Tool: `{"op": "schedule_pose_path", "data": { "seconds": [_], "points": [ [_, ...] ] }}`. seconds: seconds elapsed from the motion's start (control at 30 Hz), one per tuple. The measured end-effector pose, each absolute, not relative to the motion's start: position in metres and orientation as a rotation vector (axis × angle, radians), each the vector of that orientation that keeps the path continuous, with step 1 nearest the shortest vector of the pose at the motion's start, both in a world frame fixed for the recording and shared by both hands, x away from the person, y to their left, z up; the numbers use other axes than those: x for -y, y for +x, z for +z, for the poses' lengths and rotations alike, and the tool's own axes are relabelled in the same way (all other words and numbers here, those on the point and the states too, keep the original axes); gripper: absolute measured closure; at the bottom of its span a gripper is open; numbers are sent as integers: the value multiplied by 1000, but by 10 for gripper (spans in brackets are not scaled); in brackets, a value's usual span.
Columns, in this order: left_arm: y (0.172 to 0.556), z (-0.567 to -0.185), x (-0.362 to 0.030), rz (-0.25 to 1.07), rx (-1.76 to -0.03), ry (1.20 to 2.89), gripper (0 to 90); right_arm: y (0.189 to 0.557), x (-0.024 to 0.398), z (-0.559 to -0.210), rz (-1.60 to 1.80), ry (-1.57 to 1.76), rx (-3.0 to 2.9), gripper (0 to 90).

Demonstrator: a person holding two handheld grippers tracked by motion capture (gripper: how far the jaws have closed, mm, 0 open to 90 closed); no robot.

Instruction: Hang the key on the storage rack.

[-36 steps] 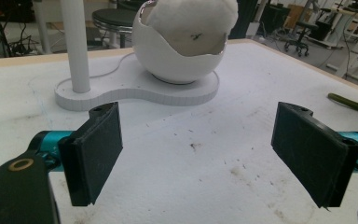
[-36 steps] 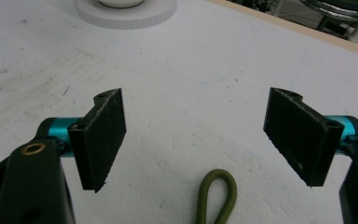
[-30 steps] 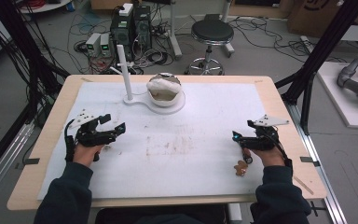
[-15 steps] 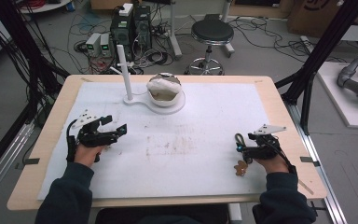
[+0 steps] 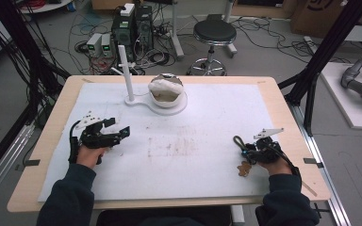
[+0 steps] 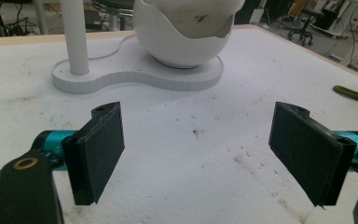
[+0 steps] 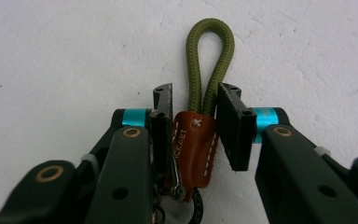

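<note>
The right gripper sits low over the white mat, and a keychain strap lies right between its two black jaws. The jaws have just been closing, and now both press on the brown leather tab of the strap, so it is gripped. The green cord loop pokes out past the tips of the jaws and lies flat on the mat. A metal ring hangs at the near end of the tab, close to the gripper's body. From the high view, the right gripper is near the right edge of the mat, with the green loop pointing toward the middle of the table and a small brown piece on the mat just beside the hand. The left gripper is well apart, on the left side, and its jaws stand wide with nothing between them. The white mat covers most of a wooden table and has brown smudges in the middle. At the far side stands a white base with one tall white post and one round white bowl shaped like a cracked egg. Behind the table is a grey floor with one black stool, some computer boxes and many cables. There are two grippers, one strap, one post and one bowl.
</note>
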State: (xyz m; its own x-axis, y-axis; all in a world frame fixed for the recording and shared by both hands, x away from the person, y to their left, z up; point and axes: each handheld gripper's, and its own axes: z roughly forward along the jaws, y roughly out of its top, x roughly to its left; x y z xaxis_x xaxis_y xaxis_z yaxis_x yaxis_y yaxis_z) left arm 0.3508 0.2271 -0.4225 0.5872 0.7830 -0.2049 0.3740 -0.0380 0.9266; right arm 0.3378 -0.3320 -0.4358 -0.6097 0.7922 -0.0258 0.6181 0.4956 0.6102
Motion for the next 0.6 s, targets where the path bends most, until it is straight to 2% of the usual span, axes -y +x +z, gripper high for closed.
{"op": "schedule_pose_path", "data": {
  "seconds": [0.13, 0.3, 0.37, 0.43, 0.53, 0.6],
  "points": [
    [351, -422, -227, 432, -982, 1646, 182, 339, 330, -436, 832, 1174, -2437, 717],
    [351, -423, -226, 425, -986, 1651, 184, 342, 319, -436, 966, 1096, -2396, 701],
    [351, -423, -226, 422, -982, 1656, 185, 344, 315, -438, 945, 1100, -2404, 644],
    [350, -423, -227, 423, -983, 1655, 186, 344, 313, -439, 900, 1119, -2406, 488],
    [350, -422, -229, 425, -992, 1648, 186, 343, 314, -437, 773, 1155, -2427, 420],
    [350, -422, -229, 424, -999, 1646, 188, 342, 316, -434, 740, 1195, -2440, 450]
  ]
}}
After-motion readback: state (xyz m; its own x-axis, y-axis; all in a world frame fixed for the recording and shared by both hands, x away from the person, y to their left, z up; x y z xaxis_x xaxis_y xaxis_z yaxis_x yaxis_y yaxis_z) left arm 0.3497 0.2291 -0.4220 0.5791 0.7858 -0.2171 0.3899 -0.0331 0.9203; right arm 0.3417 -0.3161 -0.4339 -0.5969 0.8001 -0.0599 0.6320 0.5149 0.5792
